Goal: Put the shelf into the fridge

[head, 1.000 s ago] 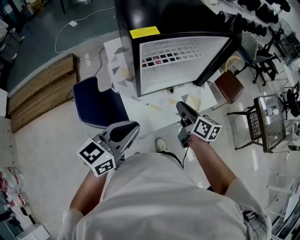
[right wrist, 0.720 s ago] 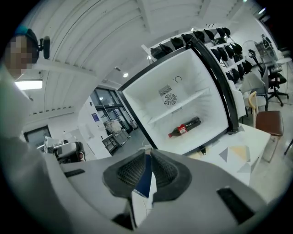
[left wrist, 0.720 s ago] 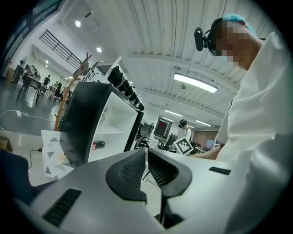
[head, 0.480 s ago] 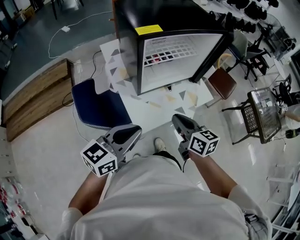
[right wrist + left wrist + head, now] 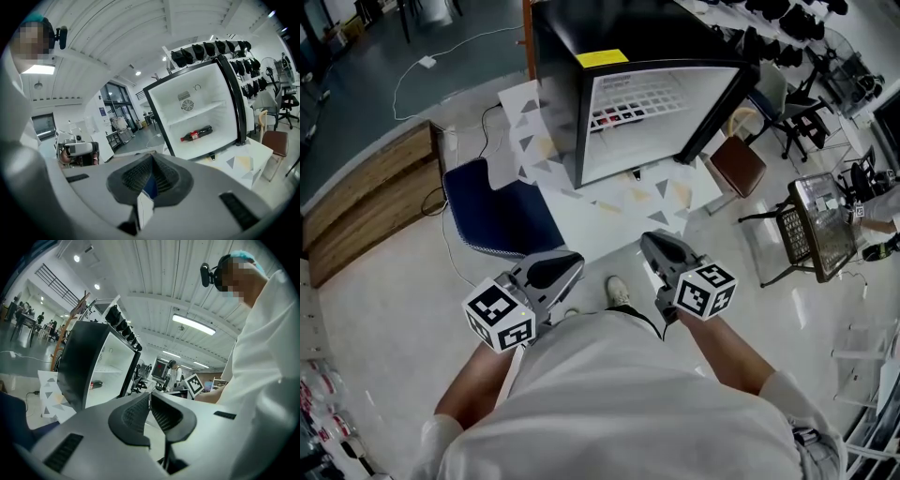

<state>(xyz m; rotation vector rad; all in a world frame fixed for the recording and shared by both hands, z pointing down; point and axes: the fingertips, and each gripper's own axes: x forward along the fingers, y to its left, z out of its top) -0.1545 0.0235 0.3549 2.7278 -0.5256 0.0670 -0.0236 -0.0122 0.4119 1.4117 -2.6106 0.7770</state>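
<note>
The black fridge (image 5: pixel 553 37) stands open on the floor ahead of me, its door (image 5: pixel 722 103) swung to the right. A white wire shelf (image 5: pixel 652 97) lies level inside it, also visible as the shelf (image 5: pixel 201 111) in the right gripper view. A dark bottle (image 5: pixel 197 134) lies on the fridge bottom below it. My left gripper (image 5: pixel 567 262) and right gripper (image 5: pixel 649 242) are held low in front of my body, well short of the fridge. The left gripper (image 5: pixel 150 397) is shut on nothing. The right gripper (image 5: pixel 151 161) is also shut and holds nothing.
A blue cushioned seat (image 5: pixel 502 216) stands left of the fridge on a white patterned mat (image 5: pixel 609 202). A brown stool (image 5: pixel 739 167) and a wire-mesh chair (image 5: pixel 811 230) are to the right. A wooden platform (image 5: pixel 366 202) runs along the left. My shoe (image 5: pixel 619 289) shows between the grippers.
The right gripper has drawn a little back and left toward my body. The left gripper has barely shifted. The fridge and shelf have not moved.
</note>
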